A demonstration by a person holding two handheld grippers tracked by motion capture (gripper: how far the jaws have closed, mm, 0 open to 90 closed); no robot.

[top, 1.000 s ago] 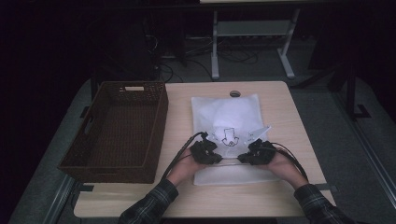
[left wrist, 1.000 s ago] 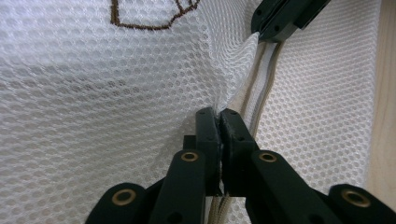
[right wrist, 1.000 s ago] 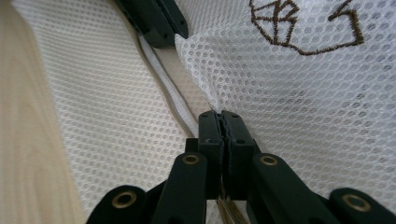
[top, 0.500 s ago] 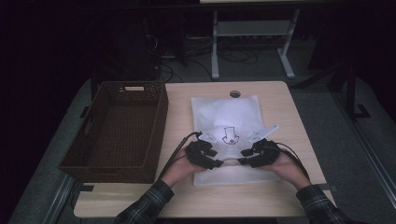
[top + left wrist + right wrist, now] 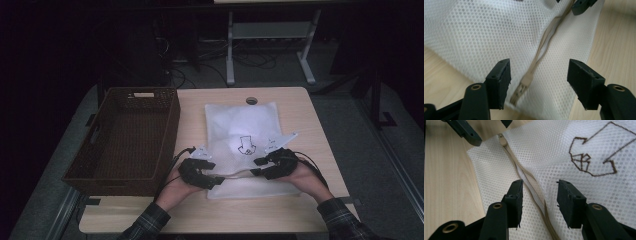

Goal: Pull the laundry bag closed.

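Lying flat on the table (image 5: 300,107), a white mesh laundry bag (image 5: 242,120) shows its beige zipper (image 5: 541,47). The left claw (image 5: 539,81) has just been opening, its jaws wide astride the zipper pull (image 5: 520,91) without touching. The right claw (image 5: 539,202), half open, straddles the zipper, gripping nothing.

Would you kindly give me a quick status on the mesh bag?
Both grippers, left and right, open, just released. Mesh bag flat on table, zipper between jaws. Basket alongside, clear.
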